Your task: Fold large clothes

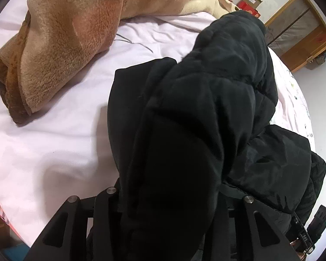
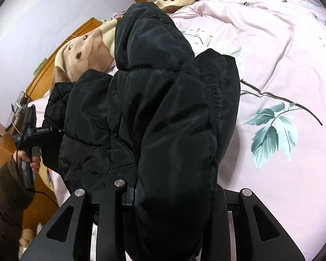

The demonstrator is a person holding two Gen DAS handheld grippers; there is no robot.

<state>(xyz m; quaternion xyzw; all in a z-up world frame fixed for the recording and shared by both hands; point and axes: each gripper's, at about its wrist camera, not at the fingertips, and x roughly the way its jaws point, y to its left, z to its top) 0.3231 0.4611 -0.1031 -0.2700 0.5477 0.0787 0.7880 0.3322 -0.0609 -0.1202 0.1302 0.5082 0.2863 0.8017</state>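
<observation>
Black puffer jacket (image 1: 206,100) lay bunched on the bed (image 1: 54,152) w/ pink sheet, near its edge, beside a brown blanket (image 1: 60,43). Left gripper (image 1: 169,204) & right gripper (image 2: 173,195) each had fingers part-closed, pinching a thick wad of jacket, probably gripping both ends so one half could be laid over for a fold.

Plain black for the quilted puffer jacket (image 1: 206,100), matte black too for both gripper frames. Pale pink on the bedsheet (image 2: 271,50), printed with teal-green leaves (image 2: 269,130) on thin dark twigs. Tan, reddish-brown and cream on the fleece blanket (image 1: 60,43), with dark brown paw prints; lilac on the wall (image 2: 32,21).
</observation>
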